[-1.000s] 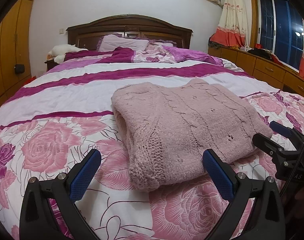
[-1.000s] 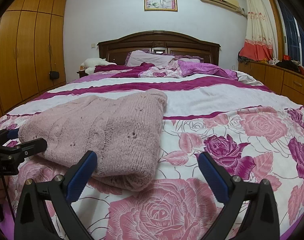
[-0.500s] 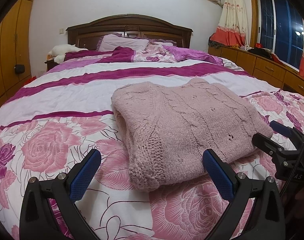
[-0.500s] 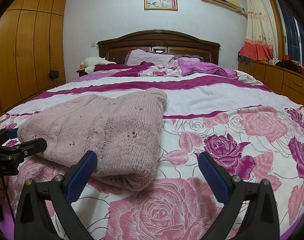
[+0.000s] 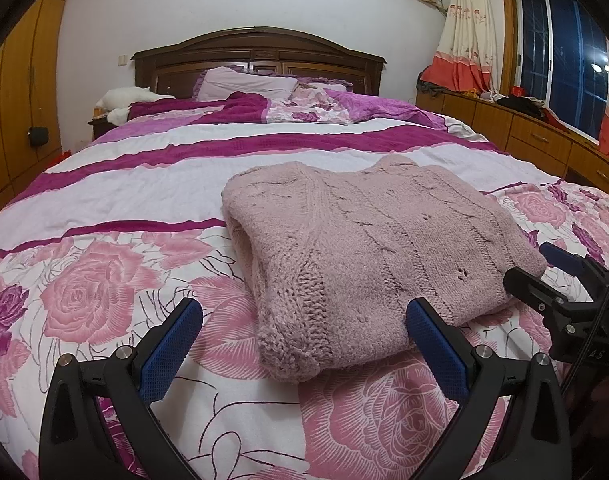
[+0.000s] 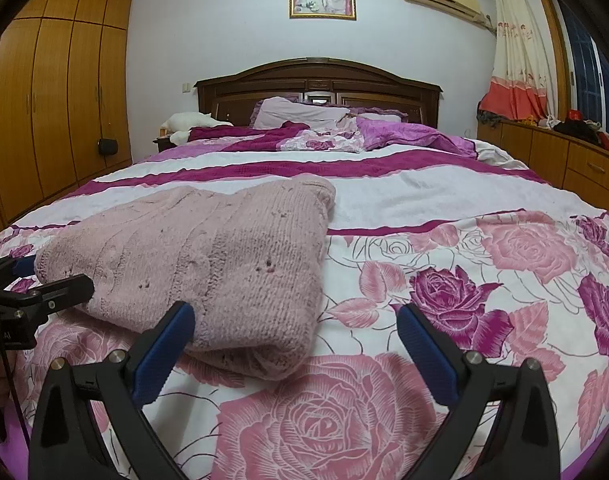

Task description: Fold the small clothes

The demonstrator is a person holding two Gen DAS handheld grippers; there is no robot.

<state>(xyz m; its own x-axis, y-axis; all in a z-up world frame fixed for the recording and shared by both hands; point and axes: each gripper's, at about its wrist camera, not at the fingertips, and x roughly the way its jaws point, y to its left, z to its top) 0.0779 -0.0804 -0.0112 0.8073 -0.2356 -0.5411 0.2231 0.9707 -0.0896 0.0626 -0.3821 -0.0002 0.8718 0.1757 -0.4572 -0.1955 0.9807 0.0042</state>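
Left wrist view: left claw (image 5: 304,340) spread wide, empty, low over the bed (image 5: 104,200). Sweater (image 5: 368,256), pink knit, lies folded flat on the floral quilt, near corner between the blue pads (image 5: 172,348) but not touching them. Right claw (image 5: 552,276) at the far right edge, tips just beside the sweater's right side.

Right wrist view: left claw (image 6: 28,280) at the left edge by the sweater (image 6: 208,256). Right claw (image 6: 294,340) spread, empty, sweater's near corner by its left pad.
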